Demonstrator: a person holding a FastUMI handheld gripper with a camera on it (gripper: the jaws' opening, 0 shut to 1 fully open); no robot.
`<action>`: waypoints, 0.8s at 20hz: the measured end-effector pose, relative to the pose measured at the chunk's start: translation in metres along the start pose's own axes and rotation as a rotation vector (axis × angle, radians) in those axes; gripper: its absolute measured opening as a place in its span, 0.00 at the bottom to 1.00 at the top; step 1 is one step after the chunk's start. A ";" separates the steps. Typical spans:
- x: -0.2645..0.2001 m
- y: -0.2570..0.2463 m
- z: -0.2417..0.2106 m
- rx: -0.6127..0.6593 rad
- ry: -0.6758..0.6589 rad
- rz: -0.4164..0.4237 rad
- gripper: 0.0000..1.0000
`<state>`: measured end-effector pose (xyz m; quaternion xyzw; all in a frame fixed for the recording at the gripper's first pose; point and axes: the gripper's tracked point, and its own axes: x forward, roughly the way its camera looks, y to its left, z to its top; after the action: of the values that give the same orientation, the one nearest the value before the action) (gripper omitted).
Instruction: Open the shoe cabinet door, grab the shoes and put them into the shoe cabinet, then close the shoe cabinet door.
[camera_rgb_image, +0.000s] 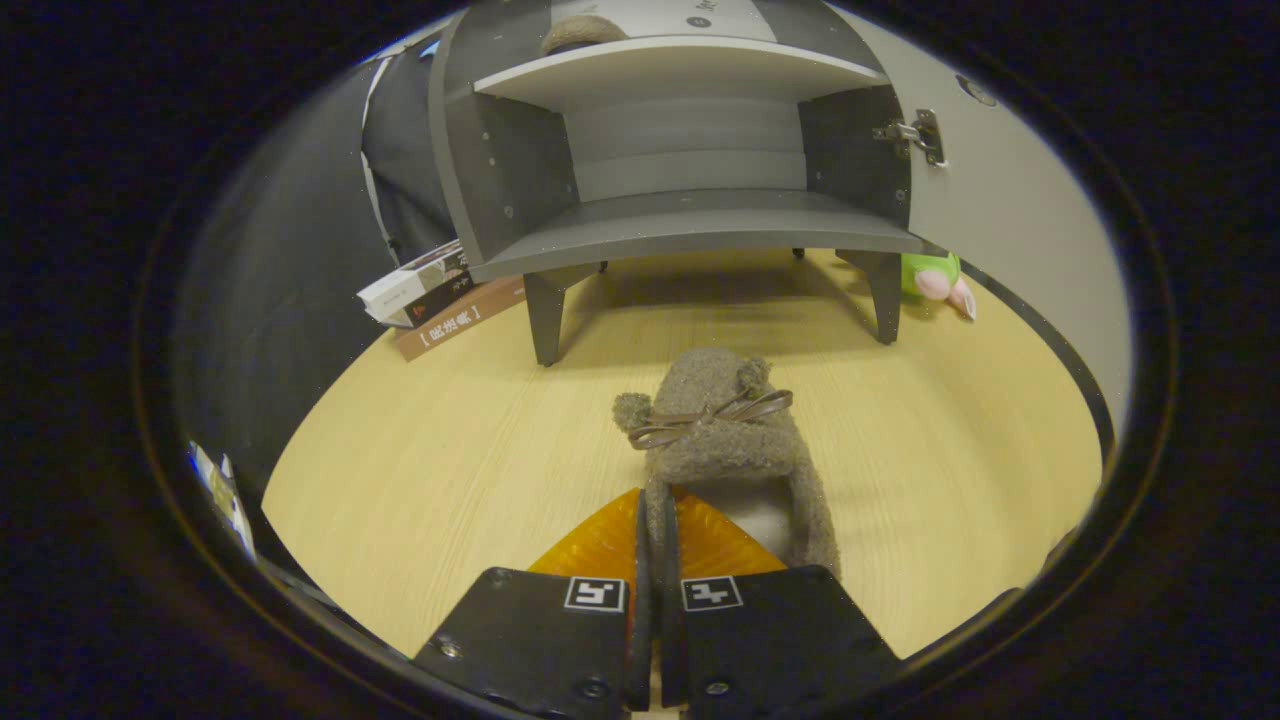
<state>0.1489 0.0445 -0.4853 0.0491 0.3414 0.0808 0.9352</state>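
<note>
wood table (450, 470) w/ open cabinet (690, 215) at back, door (1010, 230) swung right; gripper (657, 530) pinched narrow on slipper (725, 430) heel rim, prob. to carry it to the shelf.

Bottom centre of the frame: gripper (655, 505) with two broad flat plates side by side, corners rounded, faces faintly pebbled. Square printed marker tag (595, 594) at the upper inner corner of the left plate, a matching tag (711, 593) on the right. Round screw heads (448, 648) near the lower edges. Ahead of the plates, tapering ribbed translucent fingers (600, 545), wedge-shaped, closed together on the side wall of the slipper (715, 420)
</note>
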 end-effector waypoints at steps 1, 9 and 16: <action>-0.006 0.000 0.003 0.011 -0.015 0.016 0.06; -0.082 0.007 0.032 -0.013 -0.139 0.071 0.06; -0.160 0.031 0.108 -0.099 -0.280 0.106 0.06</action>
<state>0.0942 0.0413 -0.2980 0.0318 0.2001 0.1389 0.9694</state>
